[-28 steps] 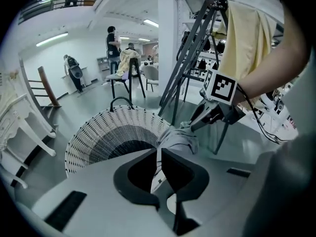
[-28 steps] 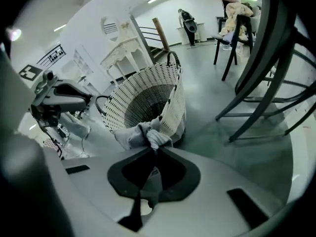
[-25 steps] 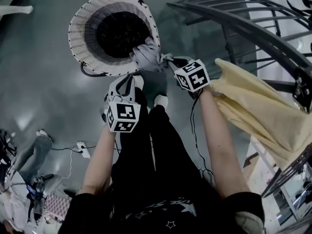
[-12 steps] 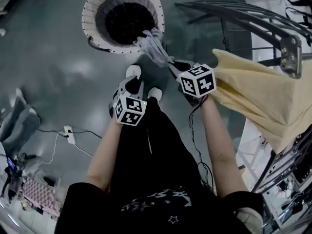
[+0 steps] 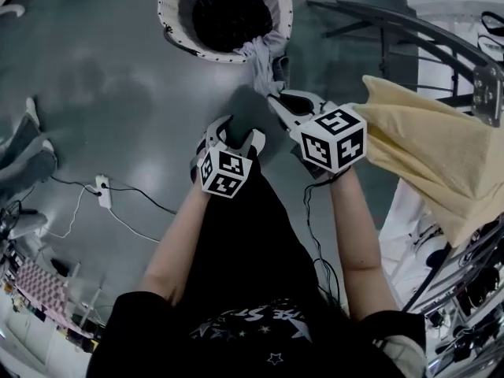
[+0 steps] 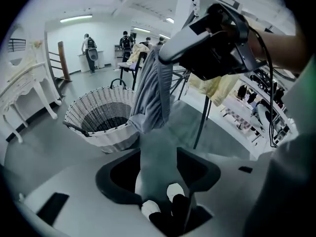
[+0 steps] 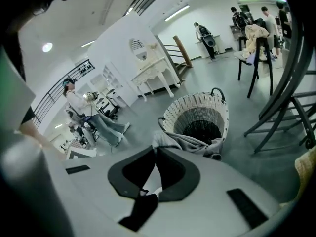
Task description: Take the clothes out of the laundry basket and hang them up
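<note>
Grey garment [image 5: 262, 60]: stretching as 1 long band from the near rim of the wicker laundry basket [image 5: 175, 10] up to the right gripper [image 5: 282, 102], pinched in its closed jaws, far end trailing over the rim. Hovering alongside, left gripper [image 5: 235, 134], 2 jaws just opening wide, gripping nothing. Crowding the right: drying rack [image 5: 394, 24], draped with yellow cloth [image 5: 429, 144].

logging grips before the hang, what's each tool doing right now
left tool: open, jaws just opened, nothing between them
right tool: shut on the grey garment
</note>
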The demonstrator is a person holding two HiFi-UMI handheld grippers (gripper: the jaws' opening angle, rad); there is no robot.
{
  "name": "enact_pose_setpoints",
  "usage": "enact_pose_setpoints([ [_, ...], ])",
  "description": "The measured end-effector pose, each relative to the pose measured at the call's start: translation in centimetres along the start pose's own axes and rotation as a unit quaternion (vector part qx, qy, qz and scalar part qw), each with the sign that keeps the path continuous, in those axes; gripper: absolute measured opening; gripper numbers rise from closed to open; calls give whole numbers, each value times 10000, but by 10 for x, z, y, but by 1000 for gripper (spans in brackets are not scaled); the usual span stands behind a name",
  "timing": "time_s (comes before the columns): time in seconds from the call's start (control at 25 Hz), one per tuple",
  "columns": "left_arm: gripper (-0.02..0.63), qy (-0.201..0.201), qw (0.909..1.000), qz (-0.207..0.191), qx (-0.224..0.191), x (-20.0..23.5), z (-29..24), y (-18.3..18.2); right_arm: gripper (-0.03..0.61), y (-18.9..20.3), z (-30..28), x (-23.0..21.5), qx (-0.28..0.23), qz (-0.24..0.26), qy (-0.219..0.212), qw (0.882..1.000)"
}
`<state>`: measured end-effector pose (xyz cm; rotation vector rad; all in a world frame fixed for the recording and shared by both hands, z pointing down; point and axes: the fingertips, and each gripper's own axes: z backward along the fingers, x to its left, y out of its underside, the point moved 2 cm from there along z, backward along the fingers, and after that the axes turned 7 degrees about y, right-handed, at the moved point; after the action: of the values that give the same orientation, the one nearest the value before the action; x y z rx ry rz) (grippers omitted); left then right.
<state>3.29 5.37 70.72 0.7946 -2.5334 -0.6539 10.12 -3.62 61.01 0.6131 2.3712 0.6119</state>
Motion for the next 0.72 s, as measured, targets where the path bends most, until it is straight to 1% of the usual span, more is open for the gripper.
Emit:
enact_pose_setpoints([
  [0.2, 256, -22, 9999, 102, 85, 0, 8, 23, 23, -14, 0, 35, -25, 656, -202, 9976],
  [0.36, 258, -18, 9998, 138, 107, -3, 20, 30, 23, -35, 10, 58, -243, 830, -348, 9956],
  [0.56, 258, -28, 9999, 135, -33, 0, 45, 19, 23, -81, 32, 80, -621, 885, -326, 9936],
  [0.72, 258, -67, 9997, 117, -207, 6, 75, 0, 23, -122, 52, 97, -787, 1057, -88, 9912],
])
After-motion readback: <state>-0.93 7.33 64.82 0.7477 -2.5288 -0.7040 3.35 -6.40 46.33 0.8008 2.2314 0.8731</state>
